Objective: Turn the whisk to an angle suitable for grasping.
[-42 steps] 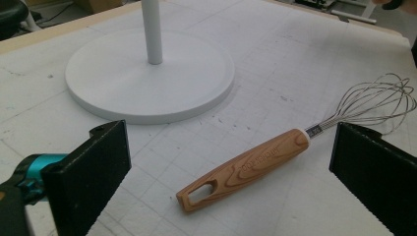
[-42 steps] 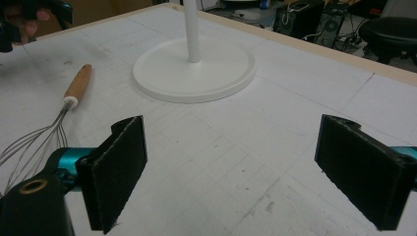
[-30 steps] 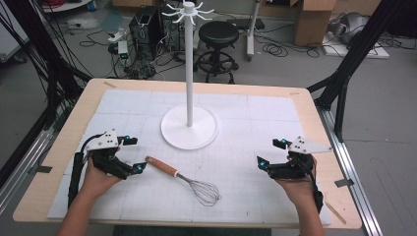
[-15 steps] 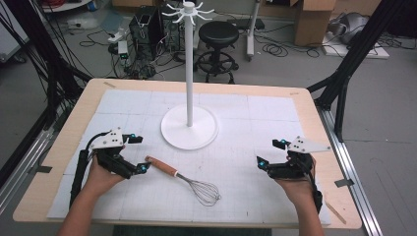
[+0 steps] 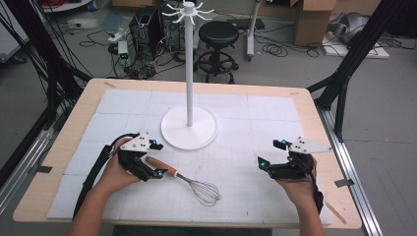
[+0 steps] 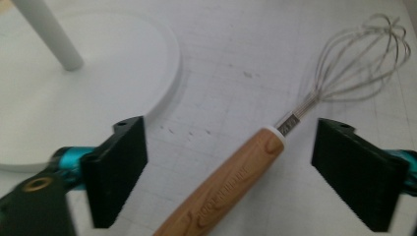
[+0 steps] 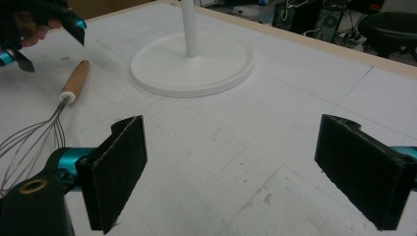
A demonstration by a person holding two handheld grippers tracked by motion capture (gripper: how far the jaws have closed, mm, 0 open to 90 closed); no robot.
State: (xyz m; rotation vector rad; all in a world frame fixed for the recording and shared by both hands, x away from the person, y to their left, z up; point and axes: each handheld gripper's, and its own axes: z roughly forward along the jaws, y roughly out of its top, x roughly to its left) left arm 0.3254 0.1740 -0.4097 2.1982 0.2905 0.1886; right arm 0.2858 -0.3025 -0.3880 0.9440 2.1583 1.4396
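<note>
**Left tool closes in on whisk handle**

The left tool straddles the wooden handle of a whisk — its jaws have just been closing, yet still stand apart, pads clear of the wood. The whisk lies flat on the white-matted worktop, wire head pointing away from the hand, just in front of the round base of a white stand. Well apart on the other side, the right tool rests low, jaws spread over bare mat.
</note>
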